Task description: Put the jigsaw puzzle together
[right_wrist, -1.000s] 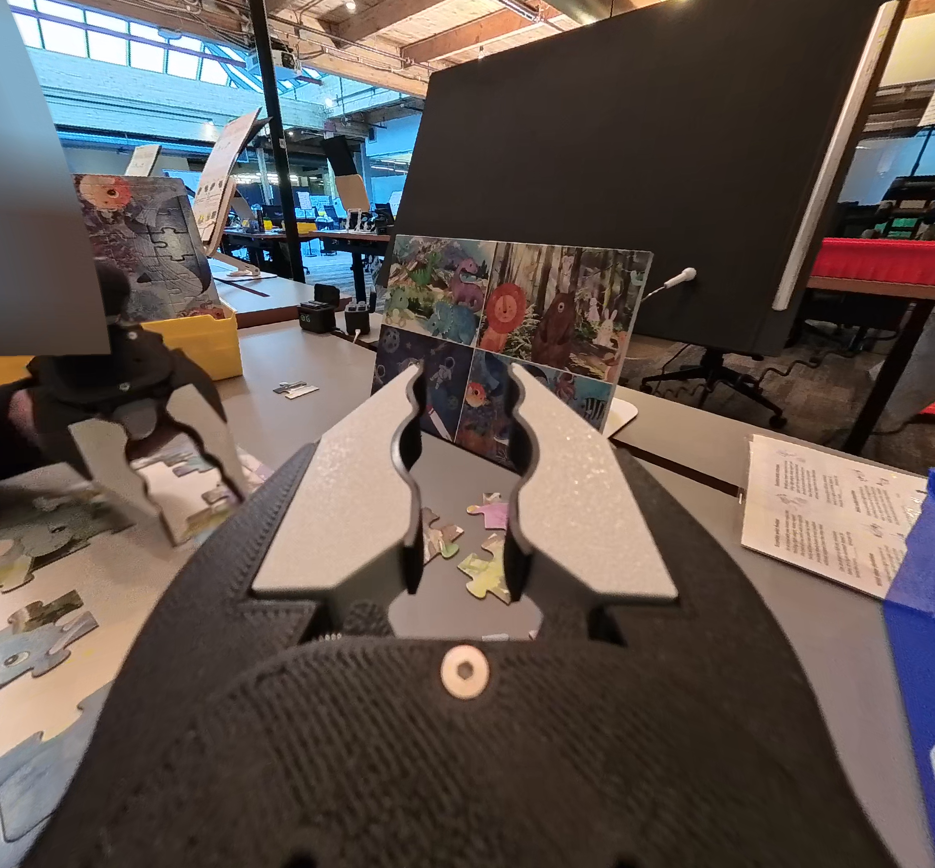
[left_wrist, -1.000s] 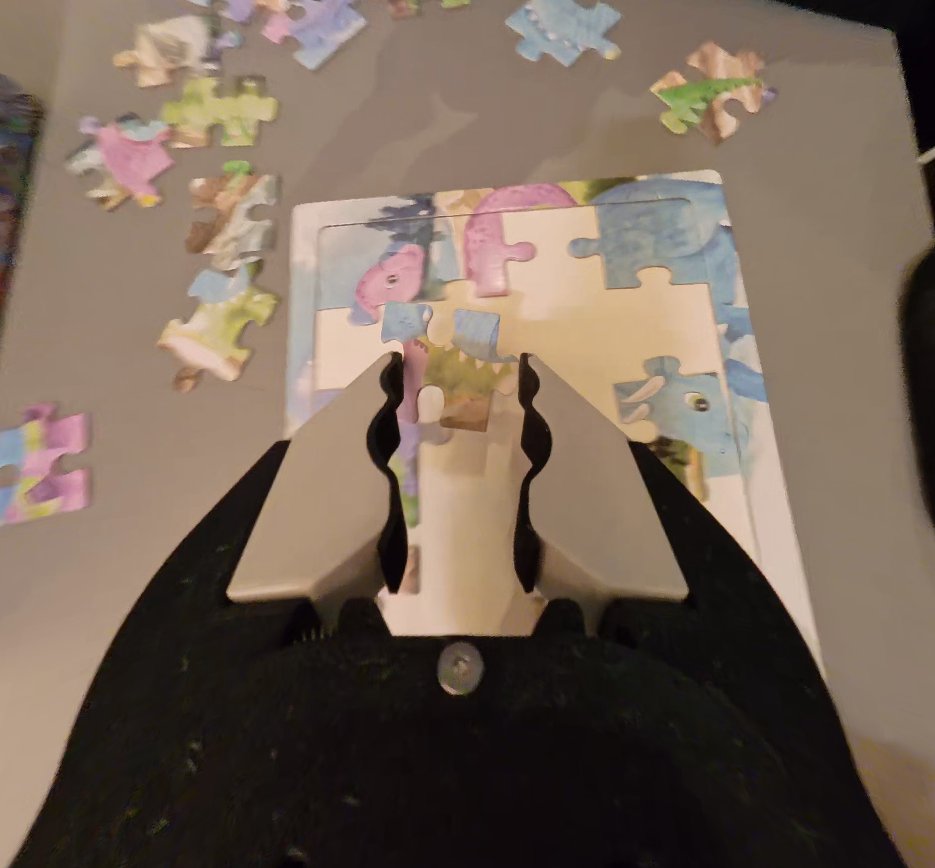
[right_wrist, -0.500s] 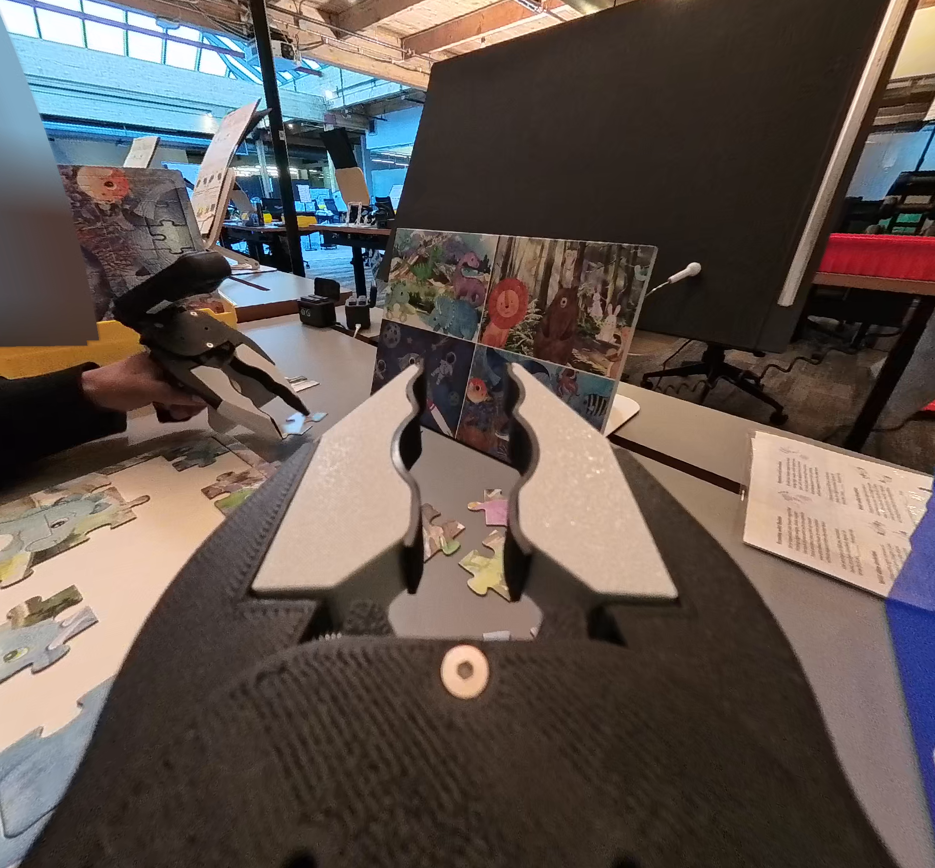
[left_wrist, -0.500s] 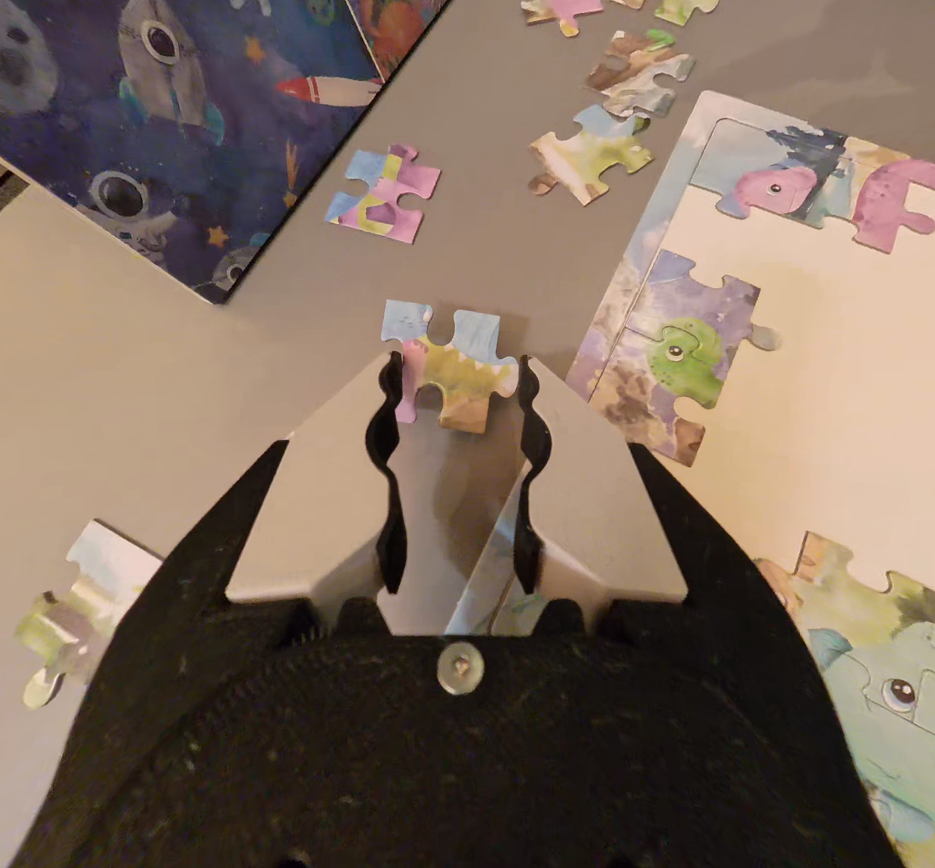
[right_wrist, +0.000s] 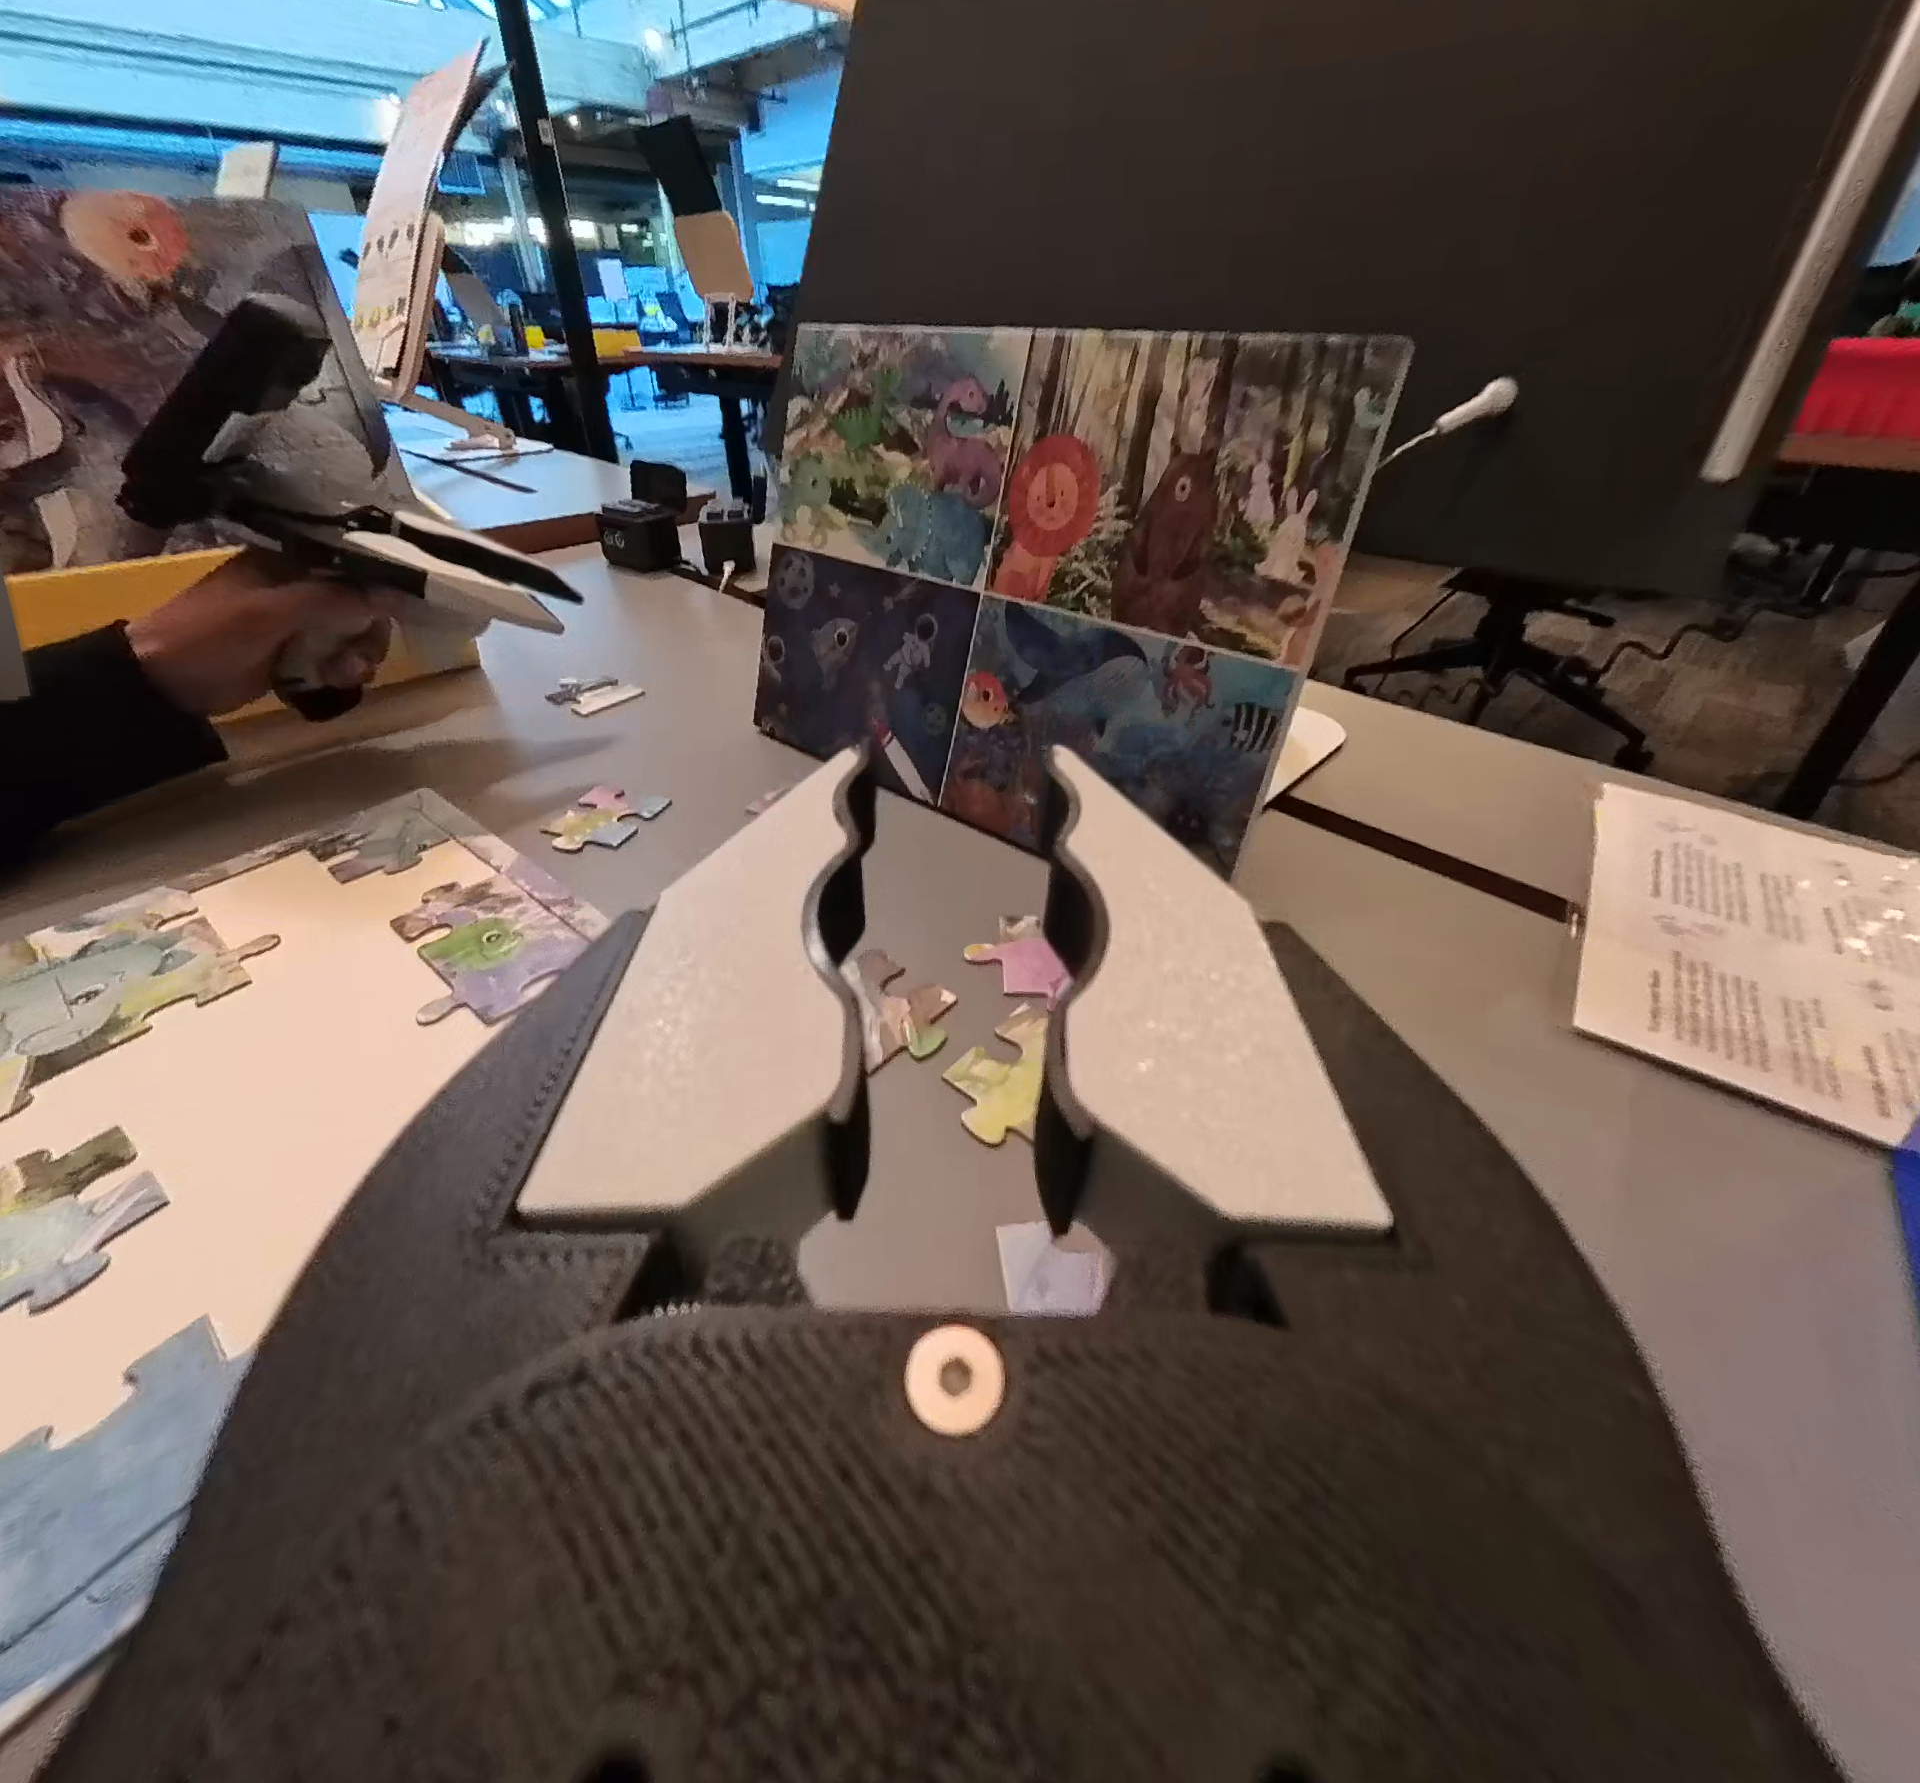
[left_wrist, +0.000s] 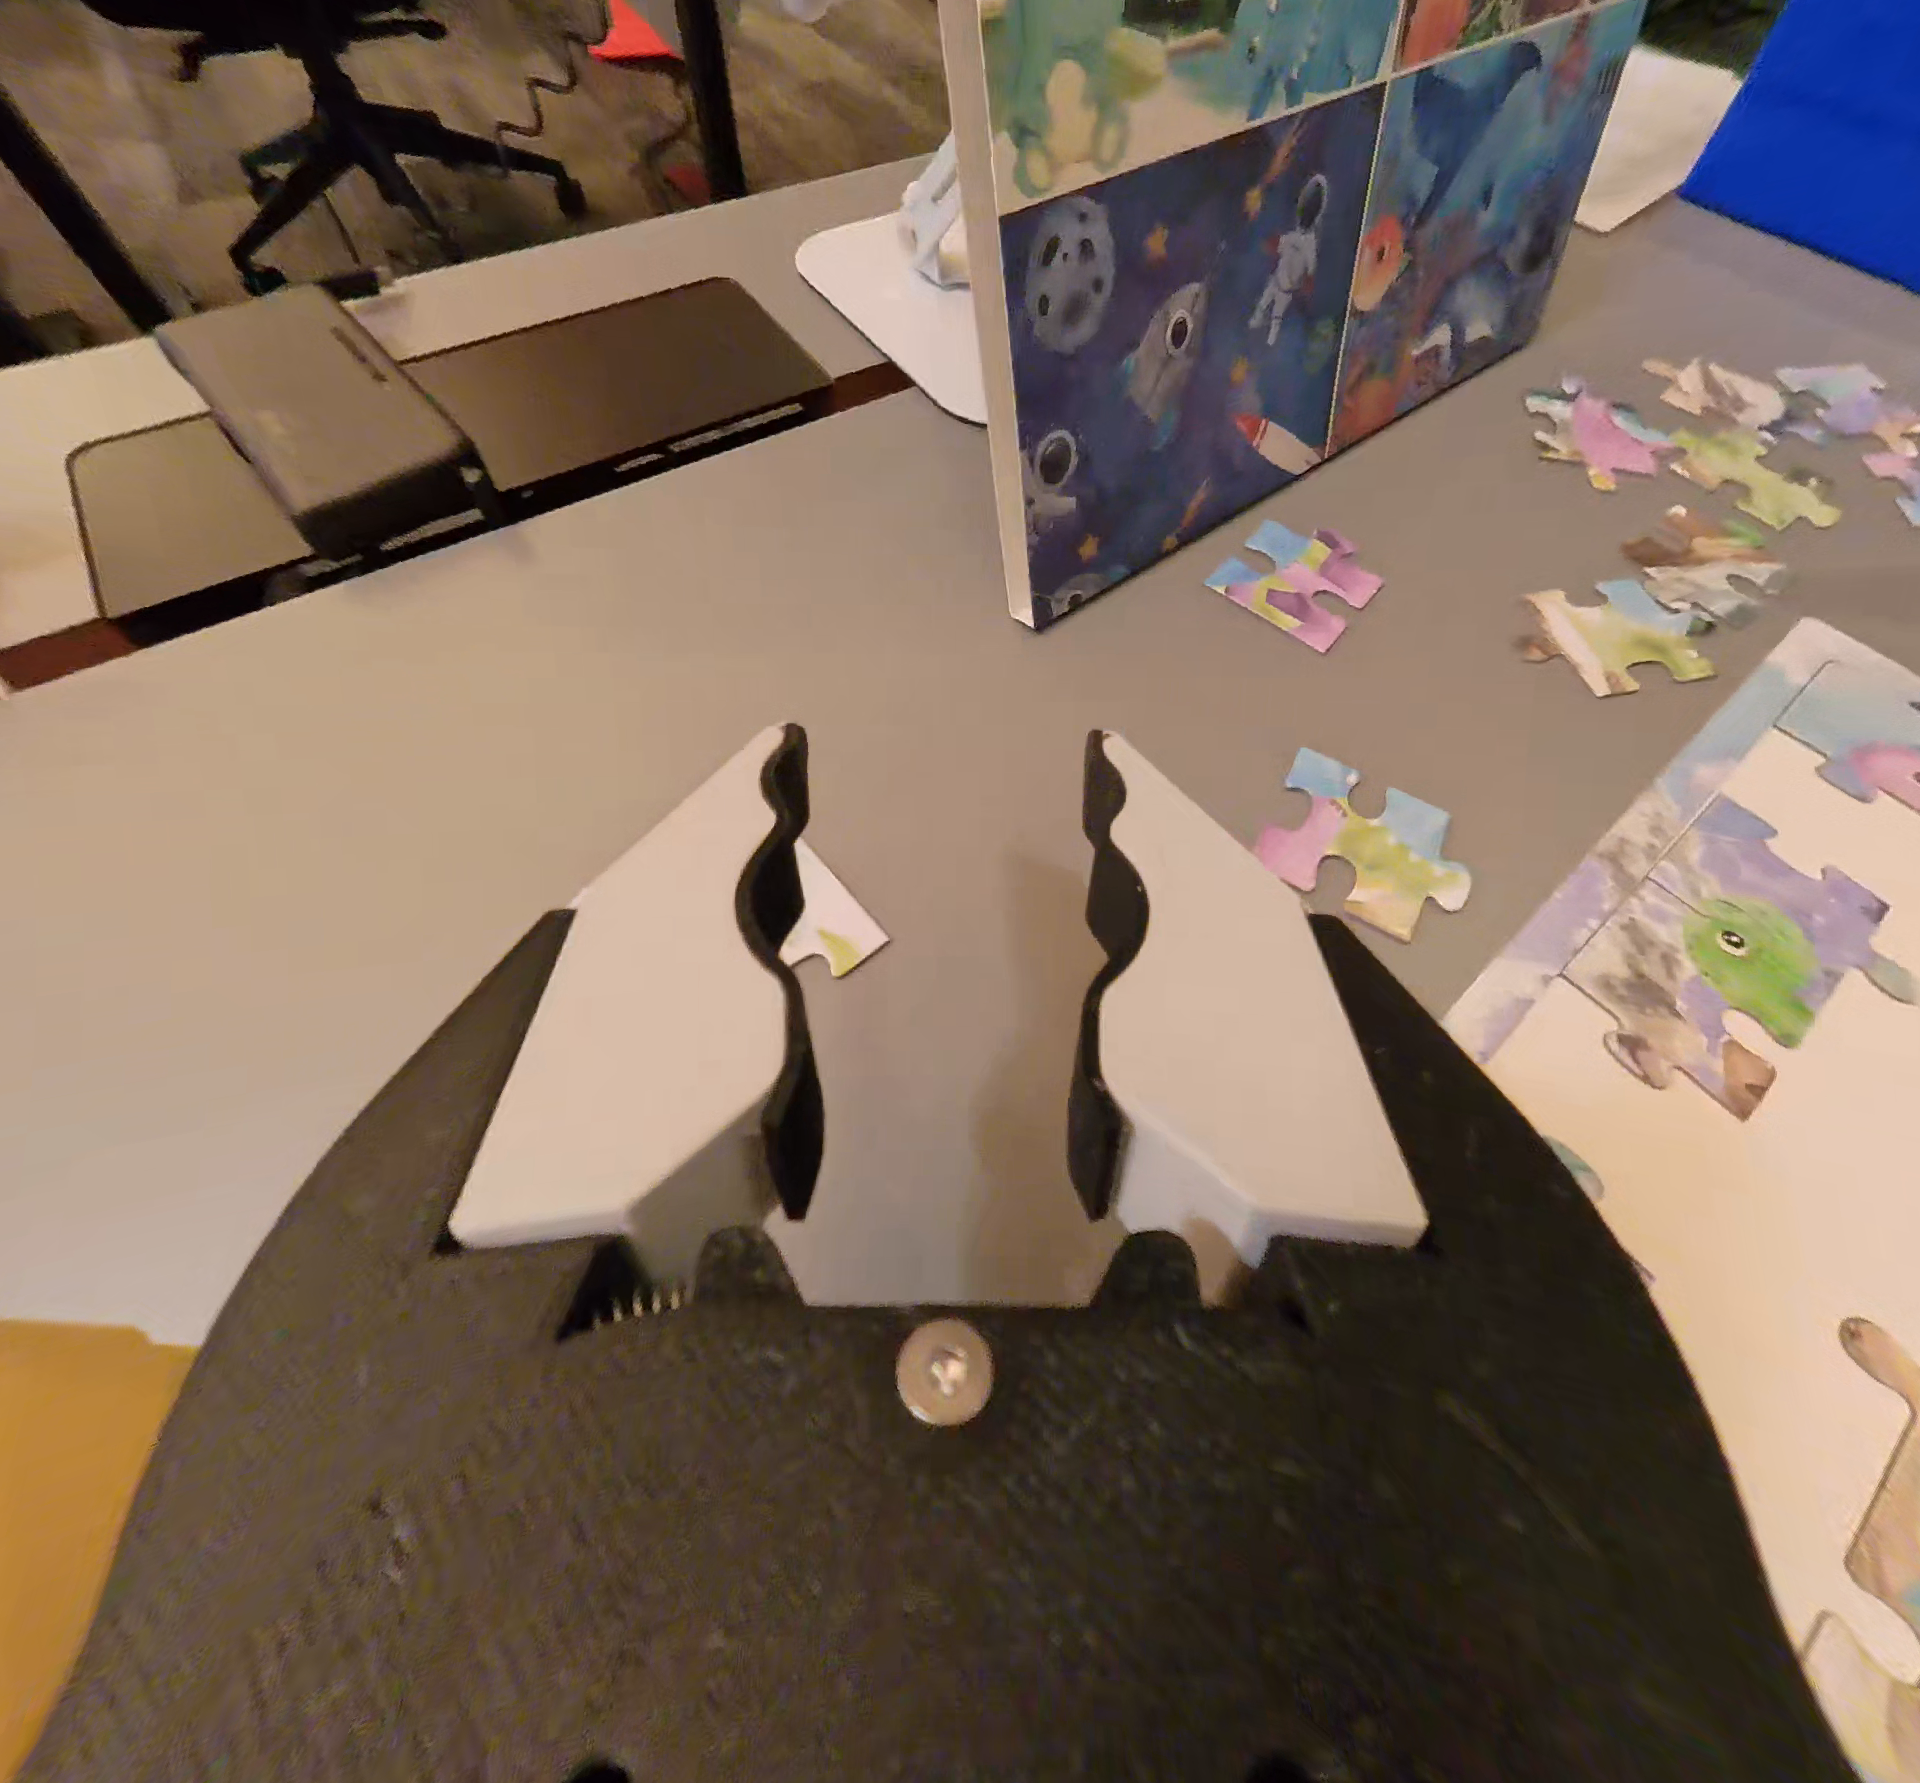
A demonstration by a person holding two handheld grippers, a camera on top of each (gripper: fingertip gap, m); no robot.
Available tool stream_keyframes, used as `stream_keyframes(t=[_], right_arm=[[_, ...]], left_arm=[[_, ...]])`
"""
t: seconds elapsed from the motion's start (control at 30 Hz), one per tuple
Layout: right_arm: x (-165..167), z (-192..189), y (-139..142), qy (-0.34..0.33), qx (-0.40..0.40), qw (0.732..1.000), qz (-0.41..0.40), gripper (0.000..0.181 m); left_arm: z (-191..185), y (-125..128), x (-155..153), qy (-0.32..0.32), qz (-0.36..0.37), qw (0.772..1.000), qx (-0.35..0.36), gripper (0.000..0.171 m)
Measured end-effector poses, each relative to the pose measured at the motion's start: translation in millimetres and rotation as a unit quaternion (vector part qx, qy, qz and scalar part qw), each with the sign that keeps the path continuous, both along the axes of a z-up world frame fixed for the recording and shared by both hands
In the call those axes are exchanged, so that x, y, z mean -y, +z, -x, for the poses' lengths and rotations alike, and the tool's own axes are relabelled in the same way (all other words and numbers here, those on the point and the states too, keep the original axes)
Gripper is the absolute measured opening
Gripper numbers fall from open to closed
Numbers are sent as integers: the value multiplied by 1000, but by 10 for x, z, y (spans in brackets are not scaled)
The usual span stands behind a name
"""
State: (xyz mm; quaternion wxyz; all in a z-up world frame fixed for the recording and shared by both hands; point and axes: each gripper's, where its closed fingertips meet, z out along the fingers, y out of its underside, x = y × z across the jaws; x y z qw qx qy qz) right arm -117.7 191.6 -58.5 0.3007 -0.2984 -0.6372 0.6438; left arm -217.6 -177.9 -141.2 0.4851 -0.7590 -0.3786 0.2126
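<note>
My left gripper point(left_wrist: 940, 741) is open and empty, held above the grey table. The pink, yellow and blue piece point(left_wrist: 1361, 855) lies flat on the table just right of its fingertips, left of the puzzle board point(left_wrist: 1818, 1214). A white and green piece point(left_wrist: 831, 933) shows partly behind the left finger. A green dinosaur piece point(left_wrist: 1745, 954) sits in the board's left side. Several loose pieces point(left_wrist: 1714, 476) lie beyond the board. My right gripper point(right_wrist: 956, 762) is open and empty above loose pieces point(right_wrist: 997, 1068). The left gripper point(right_wrist: 540, 606) shows far left in the right wrist view, above the board point(right_wrist: 260, 1027).
An upright reference picture panel point(left_wrist: 1299, 279) stands behind the pieces; it also shows in the right wrist view point(right_wrist: 1039, 590). Black devices point(left_wrist: 312, 424) lie at the table's back left. A printed sheet point(right_wrist: 1745, 944) lies to the right. A yellow bin point(right_wrist: 104, 590) stands far left. One gripper's finger ends stand about 40 cm off the other's.
My left gripper carried the pink, yellow and blue piece off the board to the left, let it go on the table, opened and tilted up. The right gripper barely moved.
</note>
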Motion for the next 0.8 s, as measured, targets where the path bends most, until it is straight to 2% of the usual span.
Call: stream_keyframes(t=[0.1,0.37,0.67,0.8], right_arm=[[34,43,-124,-2,14,1000,-20,28],[39,135,-398,-20,30,996,-82,24],[68,173,-548,-24,44,993,-108,25],[101,162,-537,-22,38,993,-113,25]], left_arm=[[-14,-42,-64,-10,-6,1000,8,52],[-96,-193,-316,-41,57,998,-2,52],[-250,-84,-555,-80,-22,996,29,54],[-276,-85,-592,-87,-26,995,33,54]])
